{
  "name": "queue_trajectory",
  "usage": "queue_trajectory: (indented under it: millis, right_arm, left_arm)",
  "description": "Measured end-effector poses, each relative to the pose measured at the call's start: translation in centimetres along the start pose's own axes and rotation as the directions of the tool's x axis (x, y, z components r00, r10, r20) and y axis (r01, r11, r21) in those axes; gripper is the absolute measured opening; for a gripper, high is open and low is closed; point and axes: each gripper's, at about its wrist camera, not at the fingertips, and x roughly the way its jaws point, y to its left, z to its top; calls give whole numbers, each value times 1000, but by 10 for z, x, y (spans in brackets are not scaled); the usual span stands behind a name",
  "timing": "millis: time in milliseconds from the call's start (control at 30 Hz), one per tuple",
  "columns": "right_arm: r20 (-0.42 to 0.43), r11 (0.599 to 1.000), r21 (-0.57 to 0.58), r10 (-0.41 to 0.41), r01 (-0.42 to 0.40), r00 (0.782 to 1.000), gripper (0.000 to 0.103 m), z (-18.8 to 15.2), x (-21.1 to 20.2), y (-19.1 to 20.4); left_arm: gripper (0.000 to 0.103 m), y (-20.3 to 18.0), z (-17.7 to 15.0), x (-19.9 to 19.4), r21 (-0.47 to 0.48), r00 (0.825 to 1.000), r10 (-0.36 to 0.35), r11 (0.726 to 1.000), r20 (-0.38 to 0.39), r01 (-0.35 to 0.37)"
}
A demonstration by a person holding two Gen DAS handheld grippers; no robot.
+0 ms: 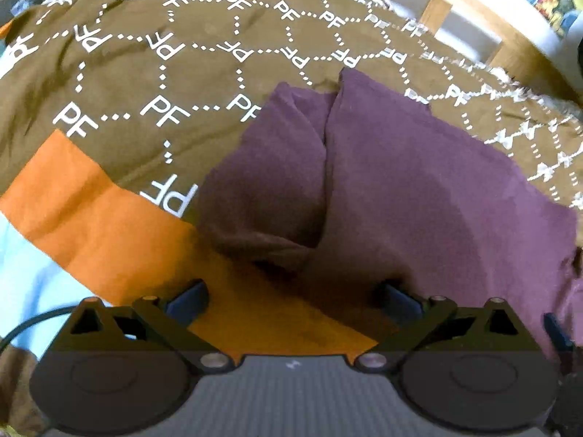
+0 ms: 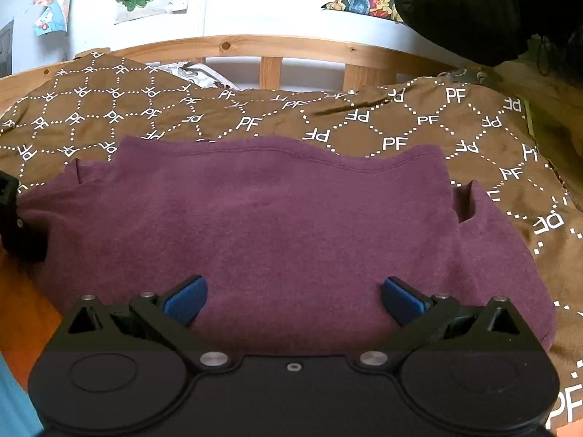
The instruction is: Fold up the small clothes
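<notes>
A purple garment [image 2: 277,218] lies folded on a brown "PF"-patterned blanket [image 2: 400,123]; it also shows in the left wrist view [image 1: 400,189], with a fold seam running down its middle. My left gripper [image 1: 295,298] is open, its blue fingertips [image 1: 191,296] spread over the garment's near left edge and an orange cloth [image 1: 120,225]. My right gripper [image 2: 293,298] is open and empty, its blue fingertips [image 2: 186,300] spread just over the garment's near edge. The left gripper's black body [image 2: 14,215] shows at the left edge of the right wrist view.
A light blue cloth [image 1: 25,276] lies beside the orange one. A wooden bed frame [image 2: 269,45] and a white wall with posters stand behind the blanket. A dark bulky object [image 2: 473,7] hangs at the upper right.
</notes>
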Motion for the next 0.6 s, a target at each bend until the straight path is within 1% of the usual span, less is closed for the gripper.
queue_trajectory:
  millis: [67, 167, 200, 300, 333, 367, 433, 467, 533, 600]
  right_arm:
    - [-14, 1000, 14, 13, -13, 1000, 102, 1, 2, -2]
    - [-6, 1000, 20, 17, -17, 1000, 102, 0, 1, -3]
    - [-3, 1000, 16, 15, -15, 1000, 102, 0, 0, -2]
    - [-9, 1000, 14, 14, -14, 1000, 102, 0, 1, -2]
    - [-6, 1000, 14, 14, -14, 1000, 102, 0, 1, -2]
    - [-3, 1000, 13, 13, -12, 1000, 102, 0, 0, -1]
    - [-5, 1000, 12, 15, -15, 1000, 102, 0, 0, -2]
    - [-7, 1000, 16, 18, -18, 1000, 102, 0, 0, -3]
    - [-4, 1000, 21, 20, -20, 1000, 102, 0, 0, -3]
    - [0, 1000, 16, 17, -17, 1000, 102, 0, -2, -2]
  left_arm:
    - [103, 4, -7, -8, -14, 999, -50, 999, 20, 50]
    - [103, 8, -16, -18, -24, 989, -116, 993, 86, 119]
    - [103, 8, -16, -19, -30, 987, -128, 991, 101, 132]
    - [103, 6, -12, -16, -22, 984, -134, 990, 117, 138]
    - [103, 5, -12, -13, -11, 983, -130, 991, 127, 132]
    - [103, 5, -10, -9, -12, 985, -108, 994, 132, 111]
    - [103, 8, -9, 0, -52, 991, -39, 998, 125, 46]
    - [103, 11, -9, 4, -73, 992, -22, 997, 122, 31]
    - [103, 15, -10, 8, -95, 991, -22, 995, 130, 35]
    - [103, 11, -11, 8, -96, 991, -6, 995, 136, 19]
